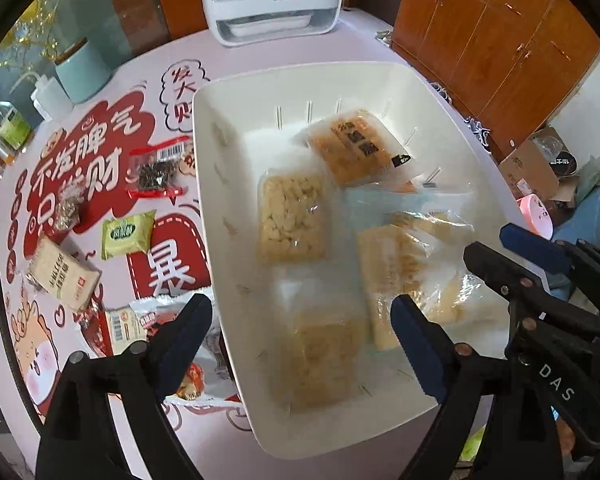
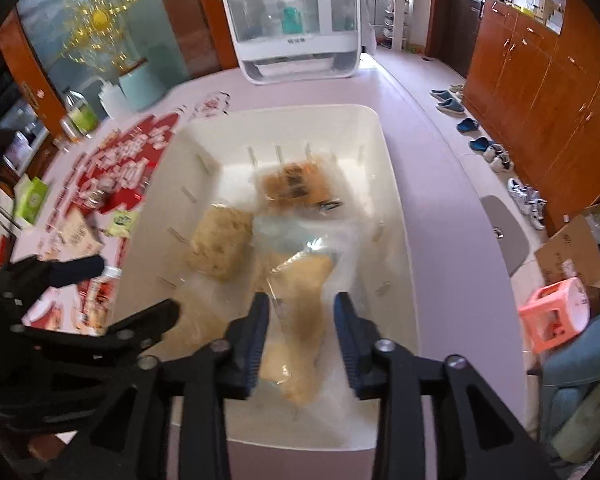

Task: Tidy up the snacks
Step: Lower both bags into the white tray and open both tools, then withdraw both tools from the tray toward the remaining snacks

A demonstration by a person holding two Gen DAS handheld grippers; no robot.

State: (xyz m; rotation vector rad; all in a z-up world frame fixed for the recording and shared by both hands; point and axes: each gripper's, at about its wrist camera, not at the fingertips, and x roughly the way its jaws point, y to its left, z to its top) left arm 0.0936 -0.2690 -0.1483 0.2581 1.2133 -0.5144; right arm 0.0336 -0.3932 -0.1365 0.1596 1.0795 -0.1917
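A white plastic basket [image 1: 228, 184] [image 2: 392, 216] sits on the pink table and holds several clear-wrapped pale snack packs [image 1: 292, 220] [image 2: 220, 244] and an orange one [image 1: 352, 144] [image 2: 292, 184]. My left gripper [image 1: 300, 320] is open and empty, low over the basket's near left side. My right gripper [image 2: 302, 316] is open over the basket, with a clear-wrapped yellowish pack [image 2: 304, 292] lying below between its fingers; it also shows in the left wrist view [image 1: 512, 256]. Loose snacks lie left of the basket: a green pack [image 1: 128, 234], a dark pack [image 1: 158, 170], a beige box [image 1: 64, 276].
A white dish-rack appliance [image 1: 272, 0] [image 2: 296, 24] stands at the table's far end. A mint pot [image 1: 84, 68] and bottles [image 1: 10, 124] stand far left. Right of the table are wooden cabinets [image 2: 540, 80], shoes [image 2: 496, 152], a pink stool [image 2: 556, 312] and a cardboard box [image 2: 572, 252].
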